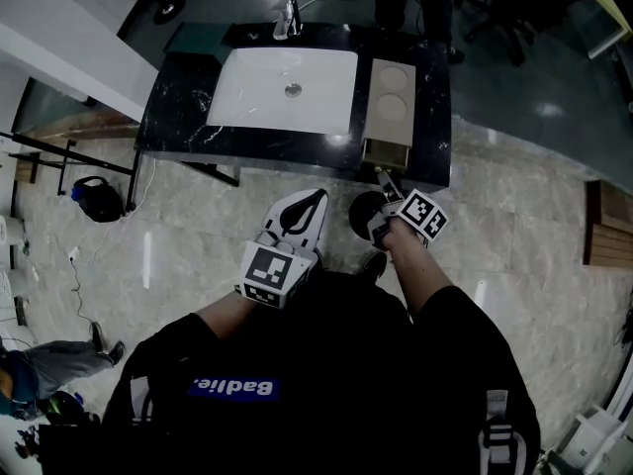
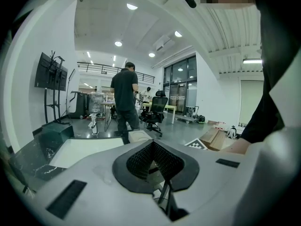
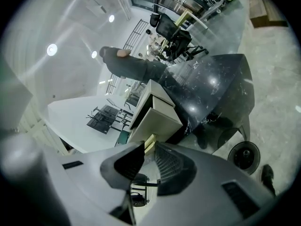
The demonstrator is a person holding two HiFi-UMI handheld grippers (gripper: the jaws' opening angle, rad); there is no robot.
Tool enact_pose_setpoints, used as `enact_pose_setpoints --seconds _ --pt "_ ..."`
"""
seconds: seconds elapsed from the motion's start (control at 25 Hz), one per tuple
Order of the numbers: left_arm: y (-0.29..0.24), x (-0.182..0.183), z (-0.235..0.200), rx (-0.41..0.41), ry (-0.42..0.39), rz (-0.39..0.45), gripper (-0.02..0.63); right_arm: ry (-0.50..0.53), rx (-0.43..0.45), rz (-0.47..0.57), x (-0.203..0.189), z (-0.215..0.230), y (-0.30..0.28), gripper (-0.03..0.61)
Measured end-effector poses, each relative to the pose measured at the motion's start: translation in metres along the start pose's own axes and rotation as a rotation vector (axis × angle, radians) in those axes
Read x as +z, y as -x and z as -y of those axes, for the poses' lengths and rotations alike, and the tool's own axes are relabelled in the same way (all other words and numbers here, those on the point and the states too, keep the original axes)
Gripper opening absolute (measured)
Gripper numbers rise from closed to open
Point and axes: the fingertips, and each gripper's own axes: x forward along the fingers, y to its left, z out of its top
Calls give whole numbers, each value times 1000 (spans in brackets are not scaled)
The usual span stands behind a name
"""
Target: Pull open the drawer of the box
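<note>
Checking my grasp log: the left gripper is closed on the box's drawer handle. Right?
No: the right gripper is closed on the drawer handle, as the right gripper view shows. The left gripper is shut on nothing.

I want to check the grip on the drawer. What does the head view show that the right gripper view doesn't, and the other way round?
Only the head view shows the two round recesses in the top of the beige rectangular box, and the left gripper, which is shut and off the counter. Only the right gripper view shows the pale drawer handle caught between the jaws of the right gripper. Both show the box with its drawer pulled out, on the black marble counter.
</note>
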Motion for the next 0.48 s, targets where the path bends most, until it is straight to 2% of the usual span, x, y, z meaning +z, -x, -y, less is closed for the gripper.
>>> enact_pose_setpoints --seconds 0.48 --pt "12 1 9 -16 -19 13 -8 0 -6 -7 -19 1 18 71"
